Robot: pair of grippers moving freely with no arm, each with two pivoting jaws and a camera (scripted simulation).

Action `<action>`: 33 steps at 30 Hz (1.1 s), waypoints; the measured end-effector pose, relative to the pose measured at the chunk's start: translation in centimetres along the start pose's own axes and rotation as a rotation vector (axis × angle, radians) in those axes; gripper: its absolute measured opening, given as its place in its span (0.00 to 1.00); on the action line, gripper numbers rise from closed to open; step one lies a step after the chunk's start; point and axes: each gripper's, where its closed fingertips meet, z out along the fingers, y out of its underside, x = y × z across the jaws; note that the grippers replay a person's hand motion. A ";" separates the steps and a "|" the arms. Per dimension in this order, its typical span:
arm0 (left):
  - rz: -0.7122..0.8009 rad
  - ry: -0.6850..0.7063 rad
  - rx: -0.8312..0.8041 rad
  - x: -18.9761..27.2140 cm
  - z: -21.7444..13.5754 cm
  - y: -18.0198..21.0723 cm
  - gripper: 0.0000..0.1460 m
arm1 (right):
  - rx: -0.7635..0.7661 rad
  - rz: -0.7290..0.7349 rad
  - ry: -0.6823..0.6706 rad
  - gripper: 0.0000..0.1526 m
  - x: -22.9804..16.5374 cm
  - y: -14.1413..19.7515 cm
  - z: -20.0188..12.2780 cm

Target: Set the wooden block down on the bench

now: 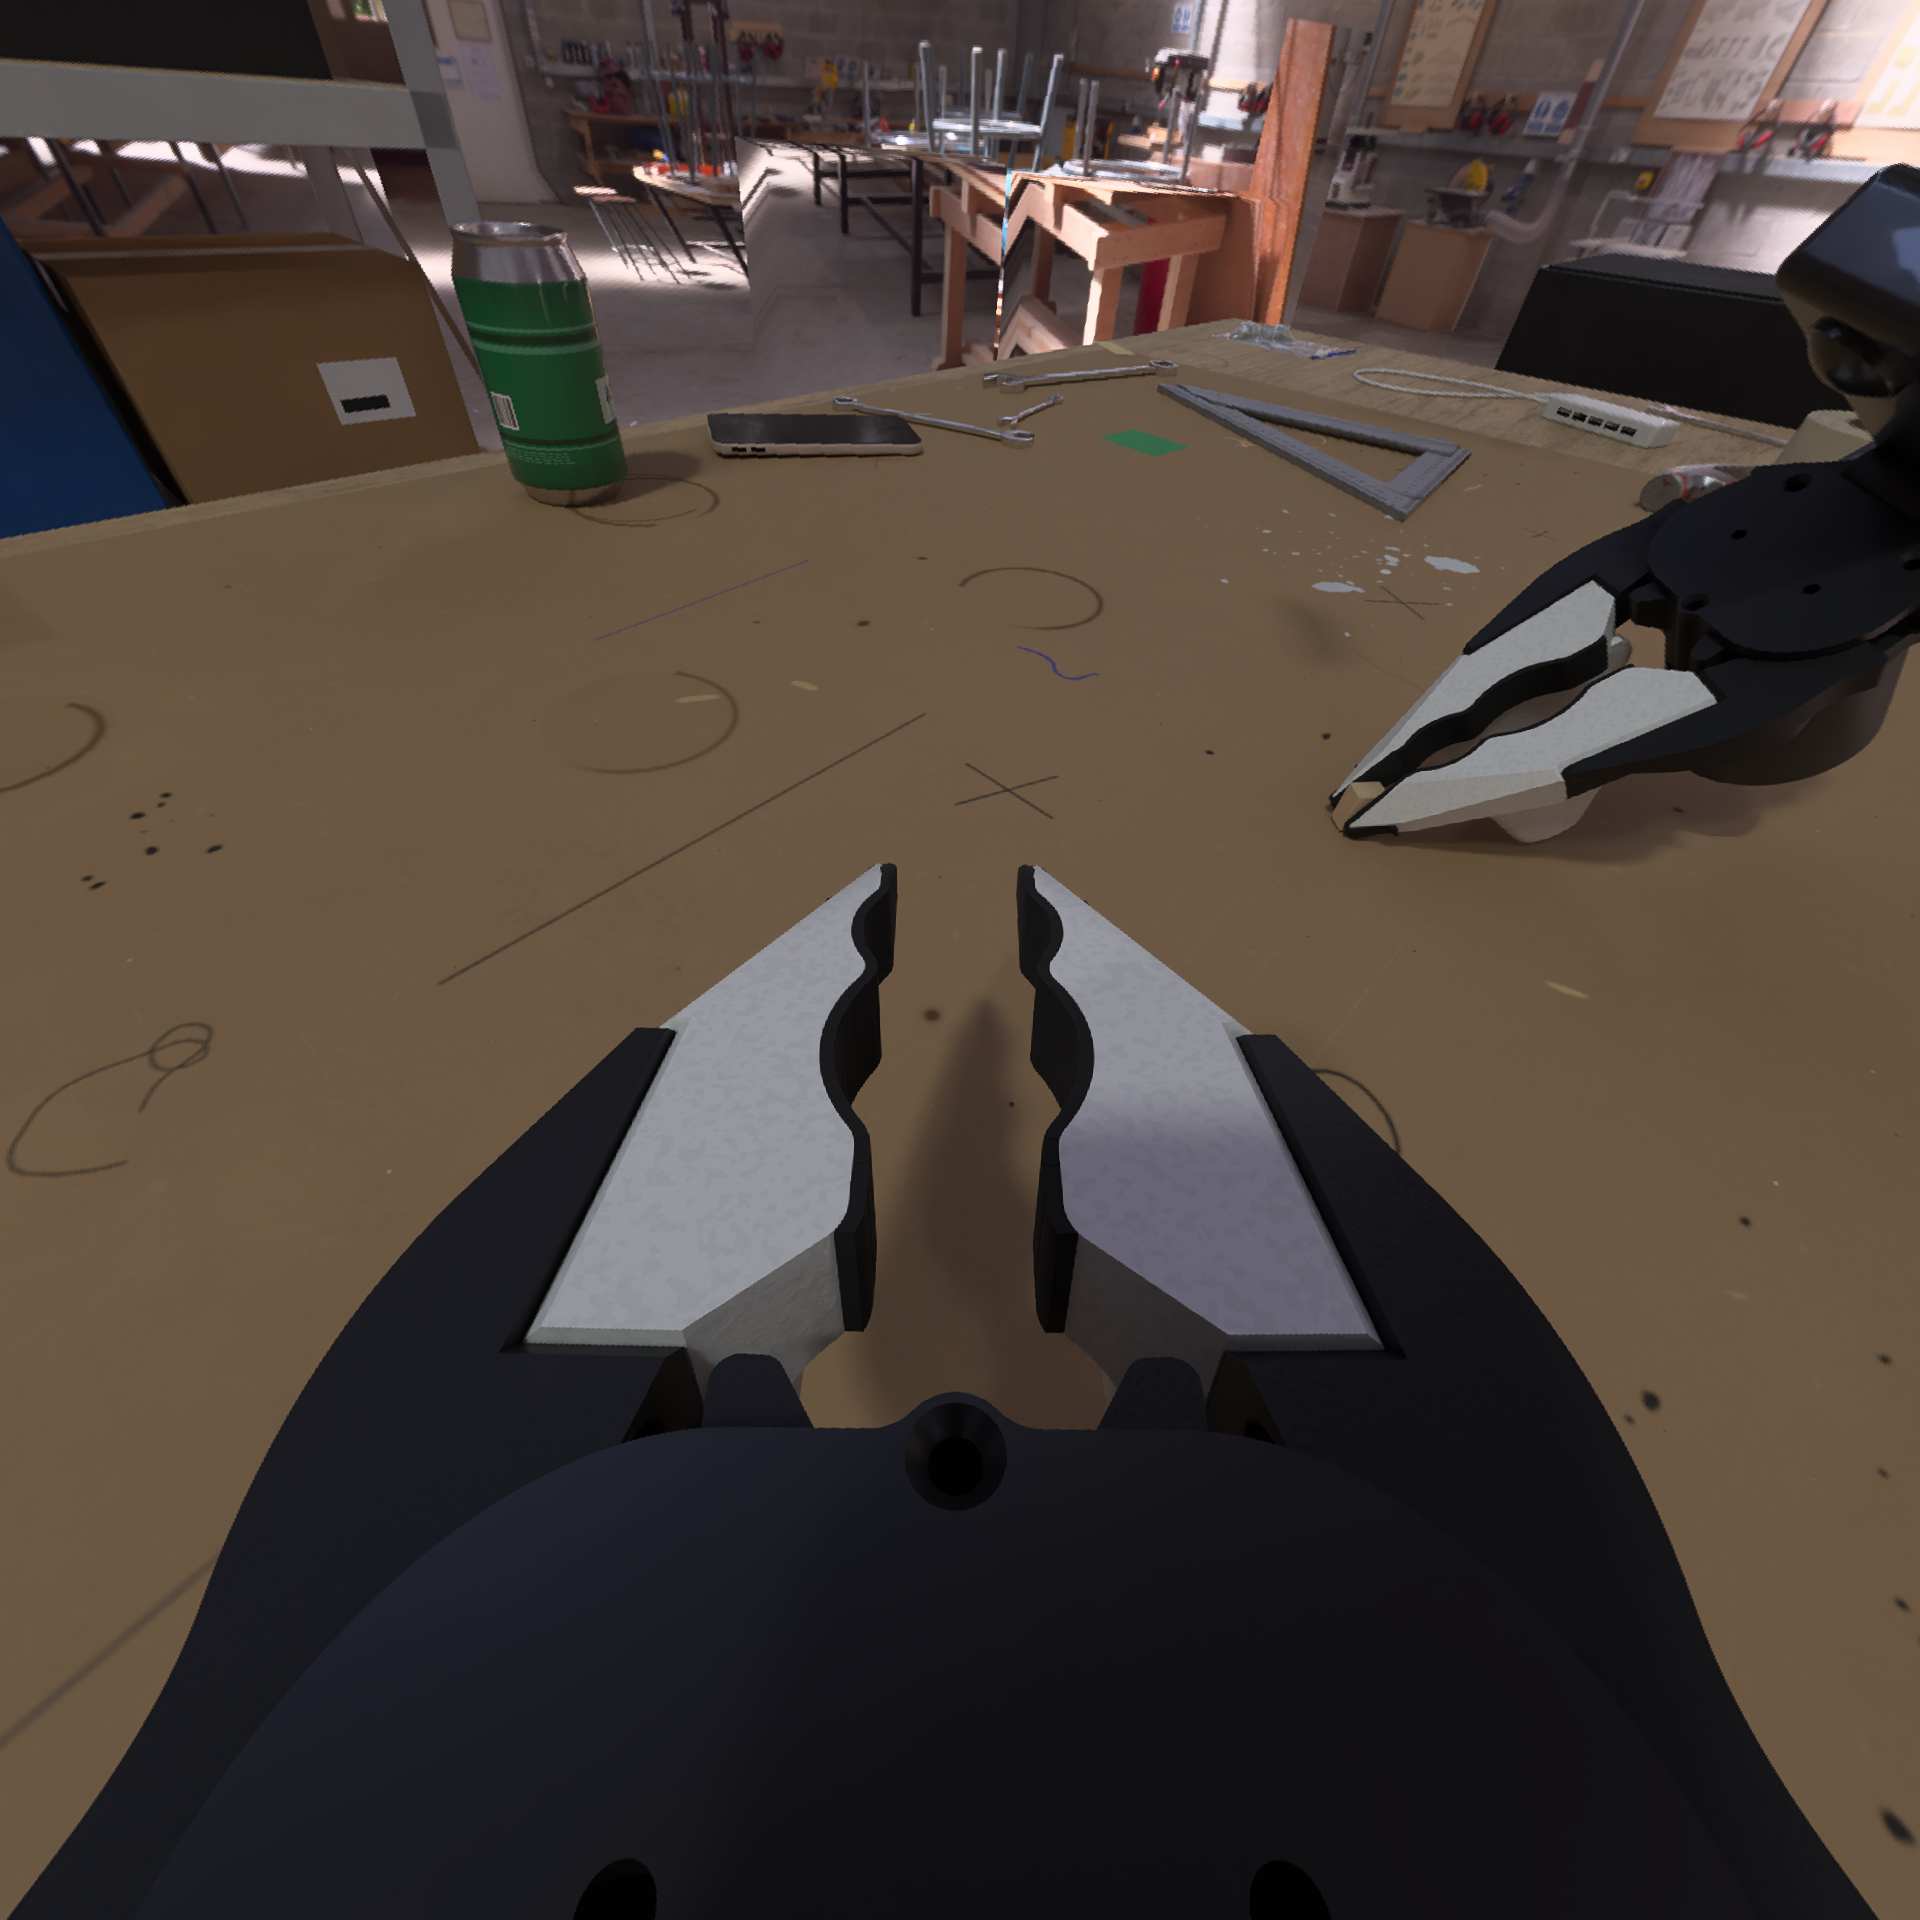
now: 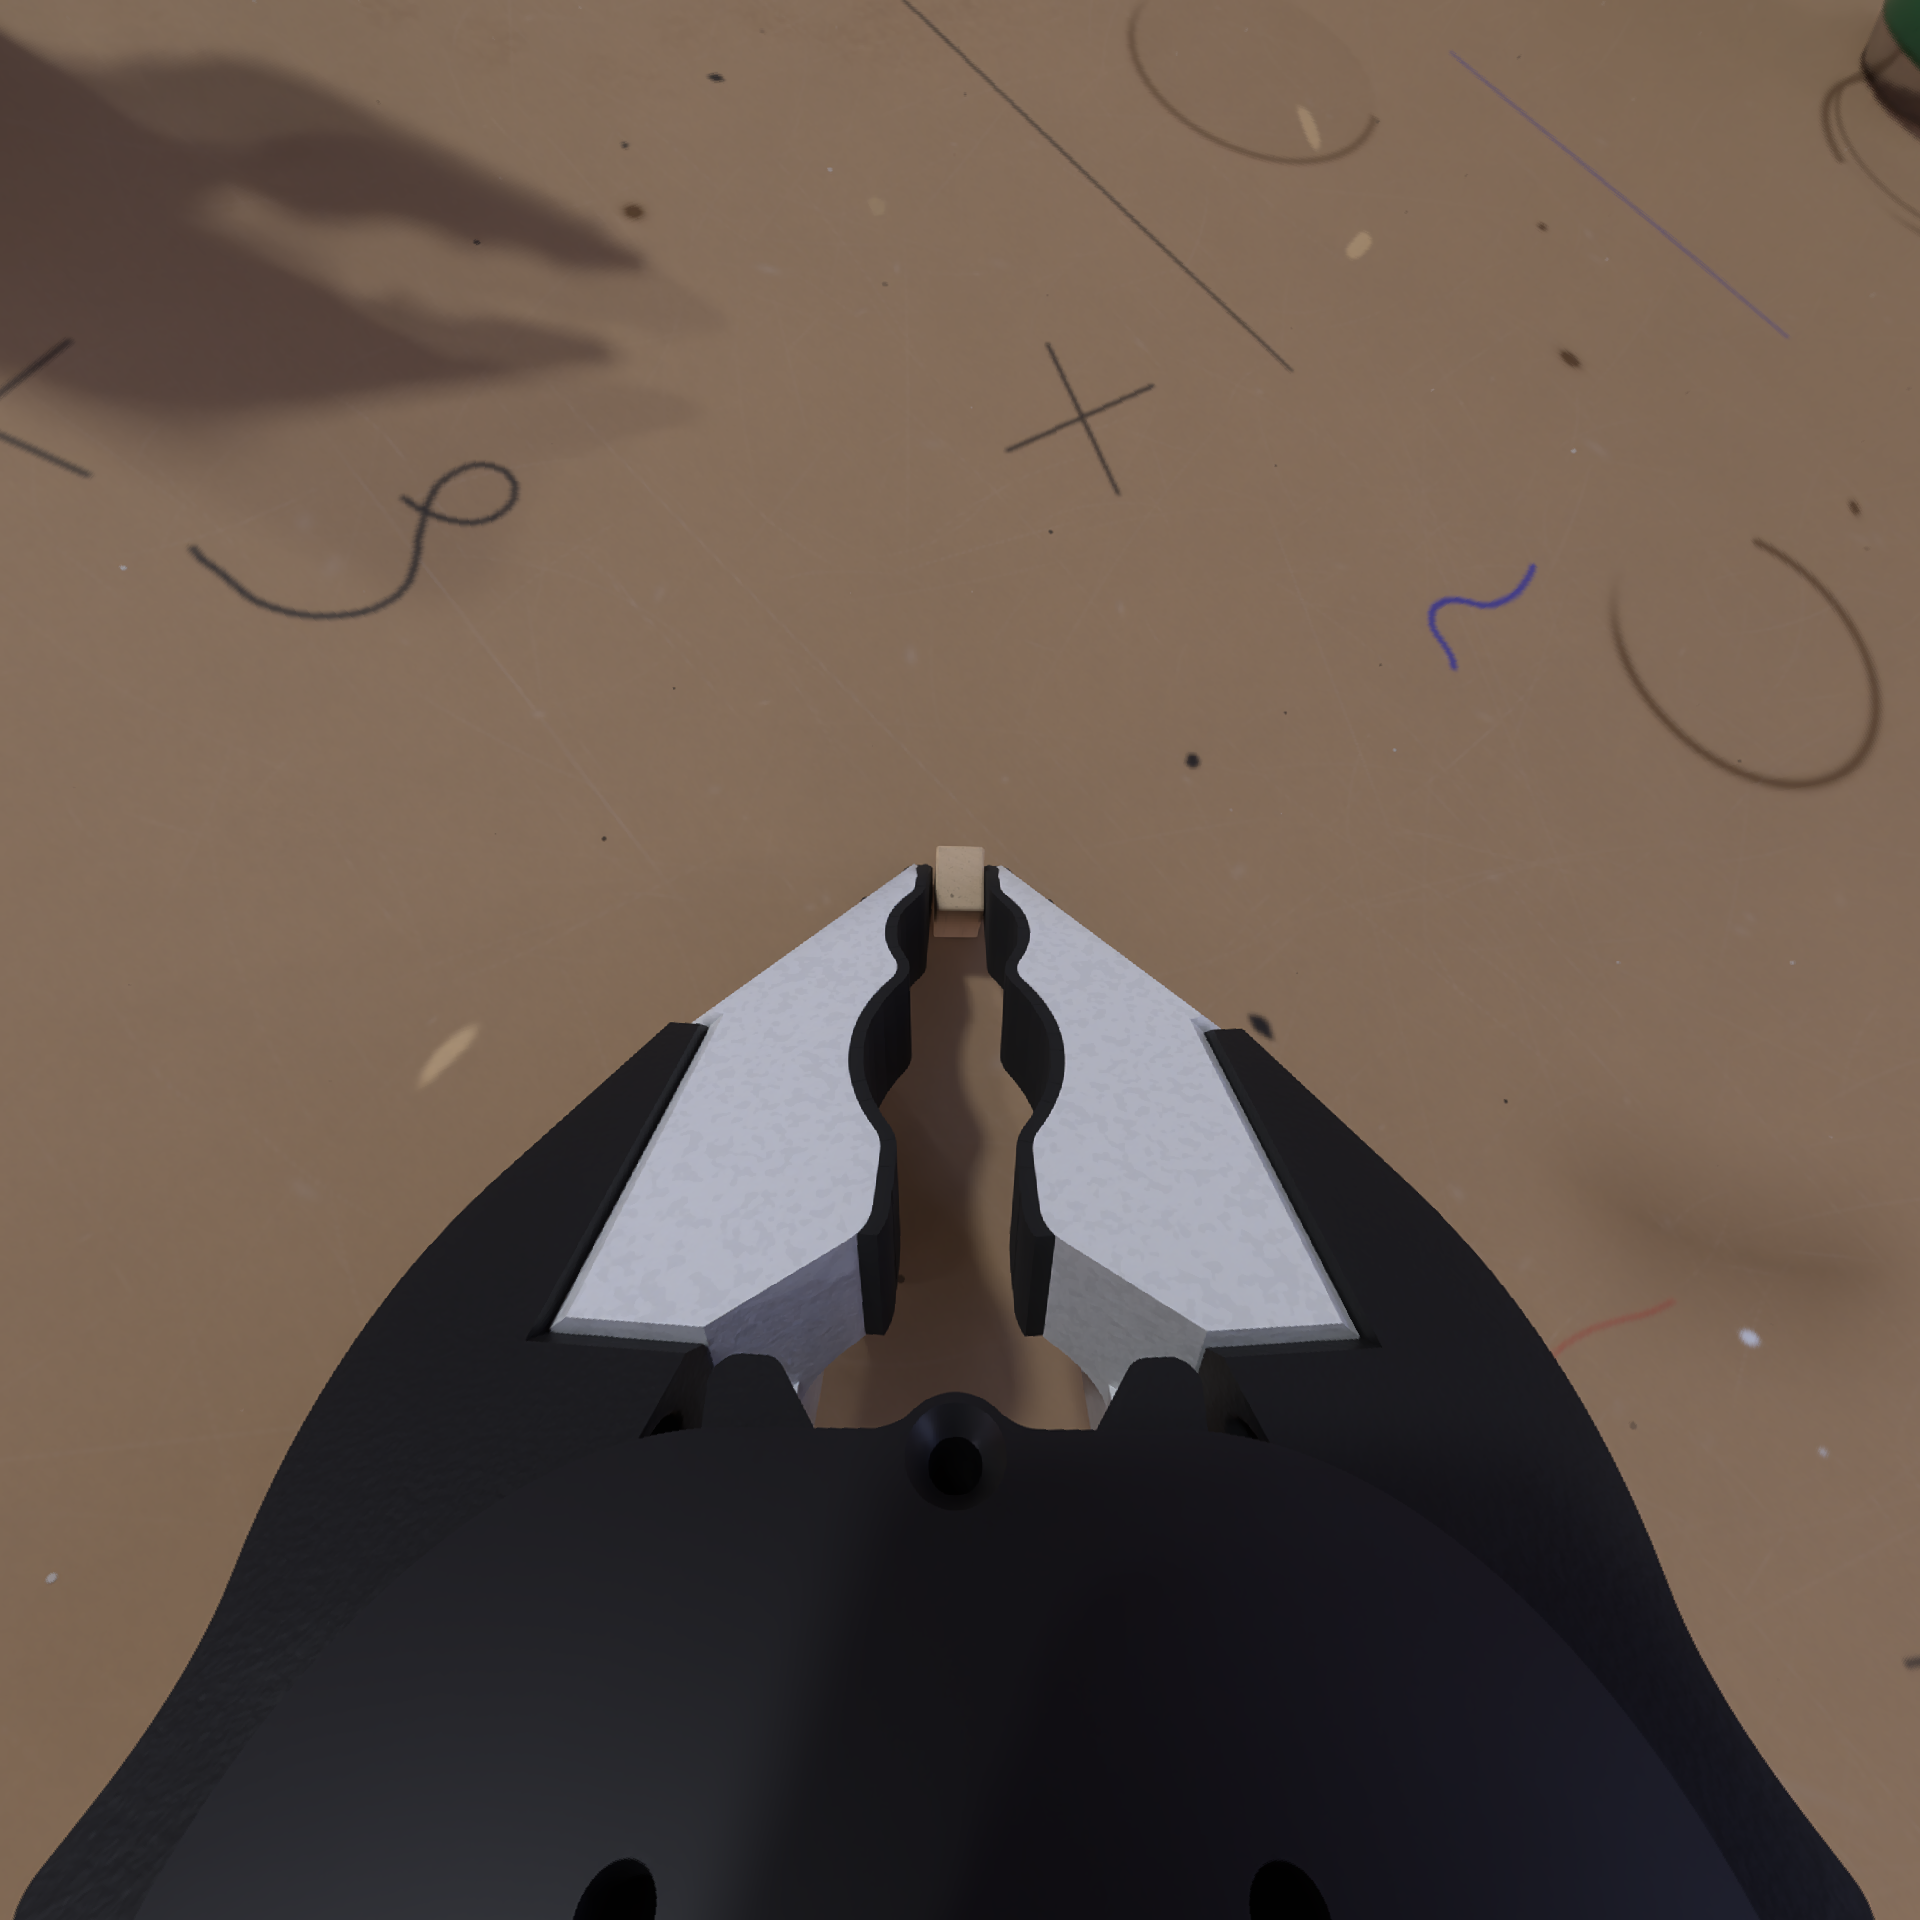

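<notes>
A woodworking workshop. The brown bench (image 1: 416, 727) is scarred with pencil marks, rings and paint flecks; wrenches (image 1: 935, 421) and a grey square (image 1: 1340, 447) lie on it. Beyond the bench stand timber workbenches (image 1: 1091, 239), upturned stools (image 1: 977, 114) and wall-hung tools.

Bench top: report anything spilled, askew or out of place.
Nothing looks wrong. The can stands upright, and the phone, wrenches and square lie flat on the bench. White paint flecks and pencil marks are ordinary wear. The right gripper pinches the block at its very tips.
</notes>
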 end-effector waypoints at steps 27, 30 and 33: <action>0.016 -0.001 0.039 0.4 -0.7 -0.4 0.16 | 0.096 0.054 0.046 0.15 1.3 -1.1 -0.9; 0.022 -0.002 0.034 0.5 -0.7 -0.3 0.16 | 0.096 0.066 0.023 0.15 1.2 -1.1 -0.9; 0.023 -0.001 0.024 0.5 -0.5 -0.2 0.16 | 0.101 0.063 0.018 0.16 1.1 -1.2 -0.9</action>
